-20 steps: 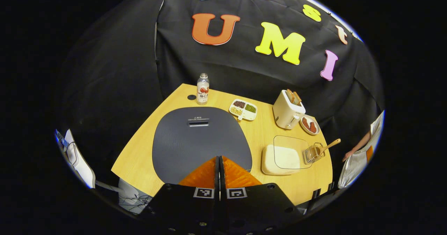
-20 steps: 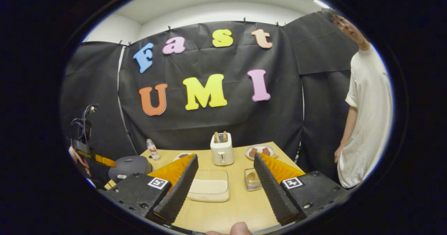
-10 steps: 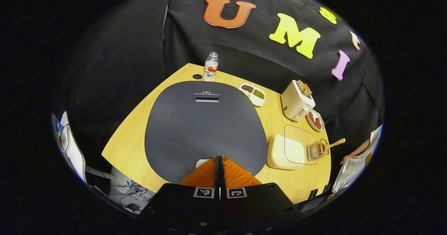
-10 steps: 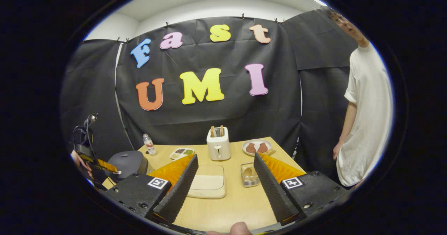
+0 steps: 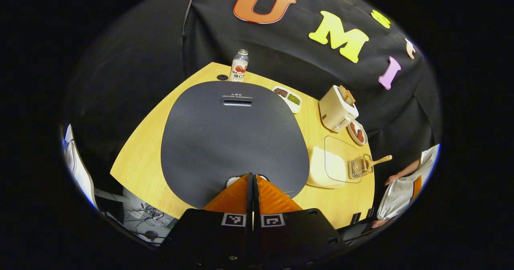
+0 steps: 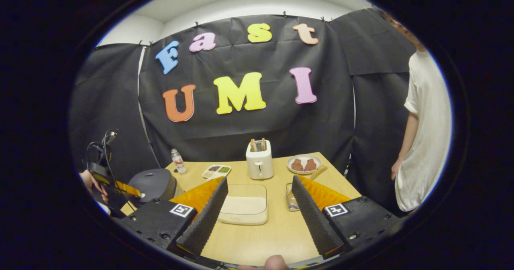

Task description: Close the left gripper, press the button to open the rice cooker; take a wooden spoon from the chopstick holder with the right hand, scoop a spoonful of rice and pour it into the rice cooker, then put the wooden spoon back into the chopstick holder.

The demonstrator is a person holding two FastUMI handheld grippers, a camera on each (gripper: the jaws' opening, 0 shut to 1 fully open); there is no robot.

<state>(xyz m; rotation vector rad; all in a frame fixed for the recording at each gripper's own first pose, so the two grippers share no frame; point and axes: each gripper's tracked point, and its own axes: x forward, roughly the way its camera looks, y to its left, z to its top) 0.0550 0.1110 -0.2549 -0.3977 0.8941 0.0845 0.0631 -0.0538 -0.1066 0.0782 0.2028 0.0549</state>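
While the wooden table (image 5: 144, 157) carries everything I need, the rice cooker (image 5: 235, 137) is the biggest thing on it, its dark lid still down and looming in the left gripper view. Right of it I see the flat rice container (image 5: 327, 169) with its clear cover, then the toaster (image 5: 336, 109), a plate of food (image 5: 356, 132), a divided snack tray (image 5: 287, 98) and a bottle (image 5: 239, 66) at the far edge. I hold my left gripper (image 5: 252, 178) clenched, fingers pressed flat together with nothing between them, its tip right at the pale button (image 5: 232, 179) on the cooker's near rim; I cannot tell whether it touches yet. So I judge the first step is in hand: pressing to pop the lid. The next move calls for a firm push straight down on that button, then lifting clear so the lid can swing. My right gripper (image 6: 259, 204) waits released, jaws wide apart, low over the near table edge. The chopstick holder (image 5: 358, 167) stands just beside the rice container, and the wooden spoon (image 5: 379, 160) sits in it, handle leaning outward, untouched.
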